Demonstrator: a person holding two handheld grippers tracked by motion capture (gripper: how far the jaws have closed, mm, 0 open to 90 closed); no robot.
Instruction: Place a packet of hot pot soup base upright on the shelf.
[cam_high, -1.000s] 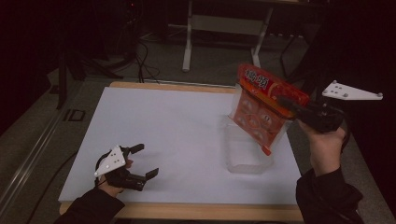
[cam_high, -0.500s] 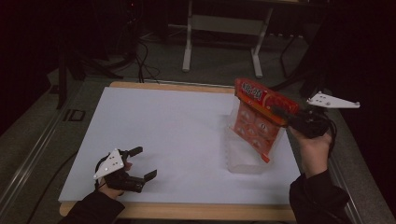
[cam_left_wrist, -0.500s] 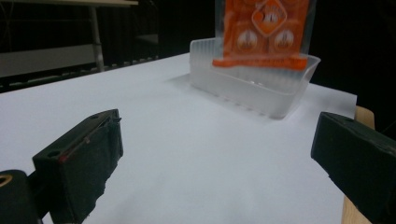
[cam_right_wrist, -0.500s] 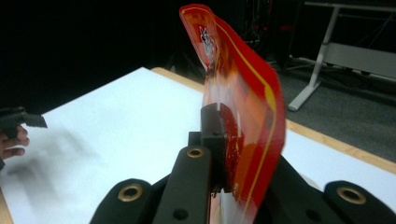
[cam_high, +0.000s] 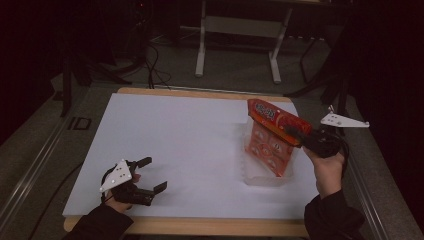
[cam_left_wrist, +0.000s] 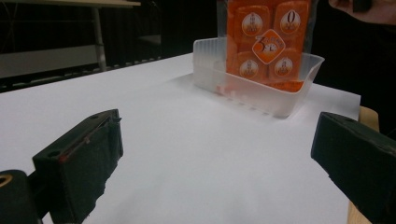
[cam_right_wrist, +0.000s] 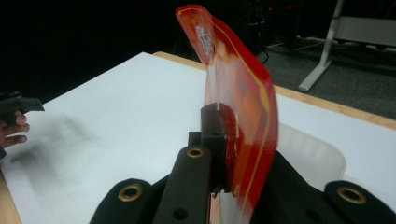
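Count, as seen from high view & both gripper views:

1 white table top (cam_high: 190, 145).
1 clear plastic tub (cam_high: 260, 172) (cam_left_wrist: 299, 88).
1 orange snack bag (cam_high: 272, 137) (cam_left_wrist: 268, 42) (cam_right_wrist: 238, 107); front of bag shows 5 round/badge prints in the left gripper view, maybe more hidden by tub wall, can't tell.
2 grippers: left gripper (cam_high: 150, 175), right gripper (cam_high: 295, 134). 2 jaws each.
2 hands.
2 grey three-cornered plates, 1 per gripper.
1 metal stand (cam_high: 237, 30) w/ 2 legs on floor behind table.

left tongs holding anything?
No, the left tongs stand open over bare white table, with nothing between the jaws in the left gripper view.
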